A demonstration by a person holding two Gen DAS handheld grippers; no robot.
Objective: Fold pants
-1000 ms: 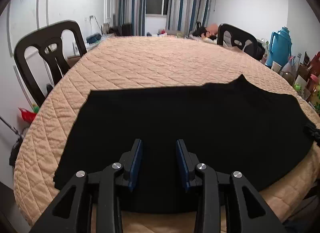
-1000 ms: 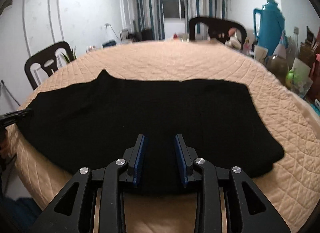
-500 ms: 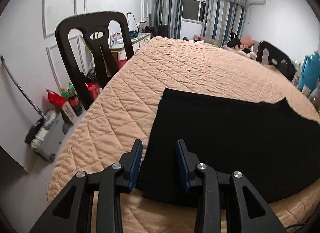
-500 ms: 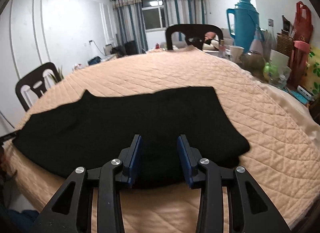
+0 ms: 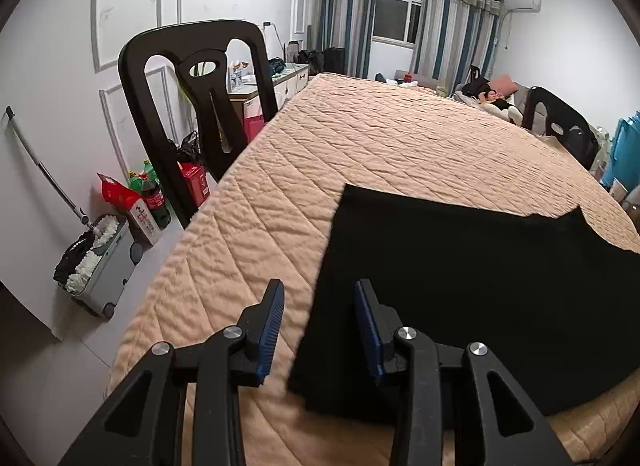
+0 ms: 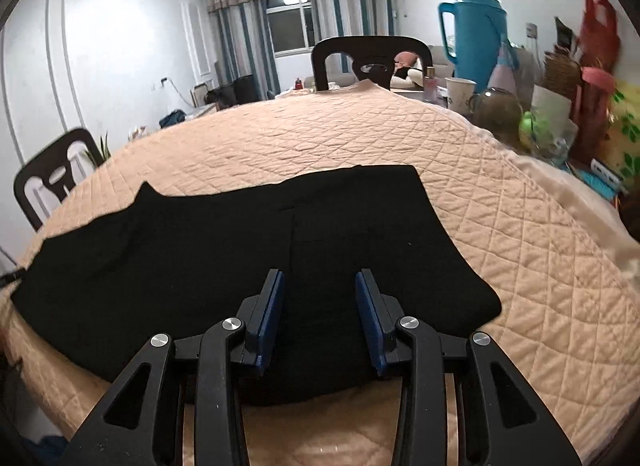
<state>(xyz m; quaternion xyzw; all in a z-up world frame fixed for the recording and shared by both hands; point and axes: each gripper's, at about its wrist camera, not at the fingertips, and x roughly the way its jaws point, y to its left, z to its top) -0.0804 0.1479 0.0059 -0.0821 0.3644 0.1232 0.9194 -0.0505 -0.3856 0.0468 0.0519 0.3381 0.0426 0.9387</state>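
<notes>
A: Where are the black pants (image 5: 480, 286)?

B: Flat on the worktop (image 5: 360, 137), which has a quilted peach cover. They lie lengthwise along the near edge, apparently already doubled leg on leg. In the right wrist view they're (image 6: 240, 246) spread wide, with a small pointed bump on the far edge toward the left.

A: Tongs?

B: Left tongs (image 5: 319, 326) are open and gripping nothing. They hover over the left short end of the pants, near corner: one finger is above bare quilt, the other above fabric. Right tongs (image 6: 320, 314) are also open and empty, over the near edge toward the right end of the pants. I can't tell whether either one touches the cloth.

A: Step?

B: My judgement is pre-grasp, lining up at the two ends for the next fold. No crosswise fold is visible.

A: Next move needs?

B: Probably the left tongs drop onto that near corner and pinch all layers, while the right pins or grips its end. Then one end carries over to meet the other, edges aligned. The fabric looks limp, so the pinch has to catch the lower layer too.

A: Clutter?

B: A black chair (image 5: 200, 105) stands left of the worktop, and a teal thermos (image 6: 476, 33) and cups are on the right, well apart from the pants.
</notes>
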